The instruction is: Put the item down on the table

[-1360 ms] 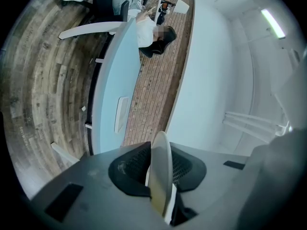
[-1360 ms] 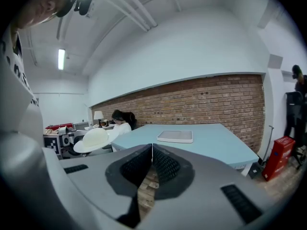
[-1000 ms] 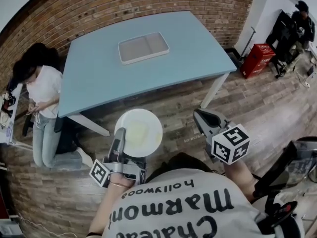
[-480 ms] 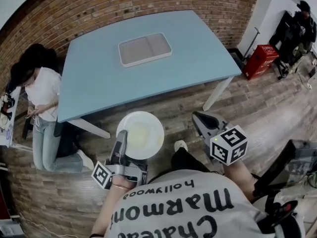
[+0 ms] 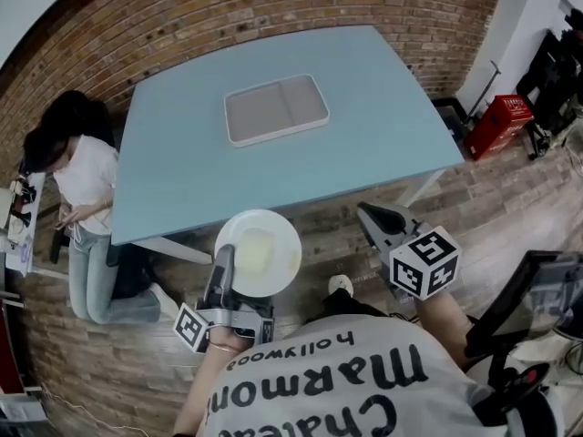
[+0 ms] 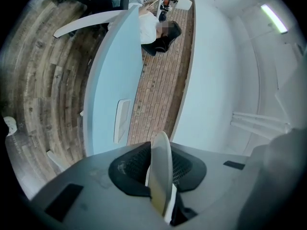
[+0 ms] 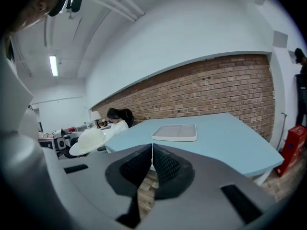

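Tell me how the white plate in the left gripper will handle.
Probably stiff: the plate shows no sag though the left gripper pinches only its rim. Its smooth surface might slip in that edge grip. Shallow and wide, it should sit steady on the table.

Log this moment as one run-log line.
left gripper: shut on plate rim | right gripper: shut, empty | plate: in air by near edge of table, not yet down | tray: on table

Table [image 5: 182, 180] front open — tray [image 5: 276, 108] farther back.
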`<move>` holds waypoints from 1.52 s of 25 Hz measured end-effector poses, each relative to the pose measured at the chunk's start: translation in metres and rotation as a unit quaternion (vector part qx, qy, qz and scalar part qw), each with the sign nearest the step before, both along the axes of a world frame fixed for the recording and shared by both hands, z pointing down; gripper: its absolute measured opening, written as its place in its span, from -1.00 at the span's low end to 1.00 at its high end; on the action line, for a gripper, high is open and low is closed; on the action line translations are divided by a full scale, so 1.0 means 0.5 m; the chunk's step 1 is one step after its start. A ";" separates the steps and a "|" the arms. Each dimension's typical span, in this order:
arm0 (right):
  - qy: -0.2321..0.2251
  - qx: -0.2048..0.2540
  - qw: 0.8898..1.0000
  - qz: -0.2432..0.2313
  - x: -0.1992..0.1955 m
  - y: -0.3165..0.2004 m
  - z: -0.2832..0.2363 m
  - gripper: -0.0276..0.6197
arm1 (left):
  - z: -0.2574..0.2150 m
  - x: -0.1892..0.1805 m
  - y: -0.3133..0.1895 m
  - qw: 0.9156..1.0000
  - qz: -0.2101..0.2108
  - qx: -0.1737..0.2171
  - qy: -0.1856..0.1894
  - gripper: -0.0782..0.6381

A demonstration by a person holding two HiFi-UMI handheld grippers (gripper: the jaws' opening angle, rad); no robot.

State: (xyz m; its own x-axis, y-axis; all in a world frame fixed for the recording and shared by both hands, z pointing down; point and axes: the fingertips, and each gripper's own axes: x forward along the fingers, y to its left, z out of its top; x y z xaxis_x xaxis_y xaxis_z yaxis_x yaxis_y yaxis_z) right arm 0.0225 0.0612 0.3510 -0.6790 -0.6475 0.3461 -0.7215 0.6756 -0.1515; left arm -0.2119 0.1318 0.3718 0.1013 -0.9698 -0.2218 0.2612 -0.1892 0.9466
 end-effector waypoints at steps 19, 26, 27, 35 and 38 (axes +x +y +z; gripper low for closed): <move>0.013 -0.008 0.996 -0.087 0.018 -0.313 0.014 -0.88 | -0.008 0.044 -0.245 0.997 -0.081 -0.006 0.008 -0.63; 0.017 -0.021 0.995 -0.093 0.053 -0.362 0.041 -0.88 | 0.009 0.077 -0.298 0.996 -0.083 -0.017 0.005 -0.63; 0.017 -0.023 0.995 -0.092 0.057 -0.367 0.044 -0.88 | 0.011 0.081 -0.306 0.997 -0.082 -0.018 0.002 -0.63; 0.013 -0.031 0.996 -0.087 0.086 -0.377 0.060 -0.88 | 0.013 0.122 -0.342 0.998 -0.063 -0.014 -0.001 -0.63; 0.015 -0.032 0.995 -0.088 0.091 -0.376 0.058 -0.88 | 0.007 0.132 -0.354 0.998 -0.057 -0.008 0.000 -0.63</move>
State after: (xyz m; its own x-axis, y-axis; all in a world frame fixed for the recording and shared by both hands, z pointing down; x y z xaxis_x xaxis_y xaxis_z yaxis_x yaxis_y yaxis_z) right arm 0.0680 -0.1268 0.3802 -0.7685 -0.4947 0.4058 -0.5975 0.7817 -0.1786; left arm -0.1458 -0.0452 0.3751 -0.0100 -0.9786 -0.2055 0.2390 -0.2019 0.9498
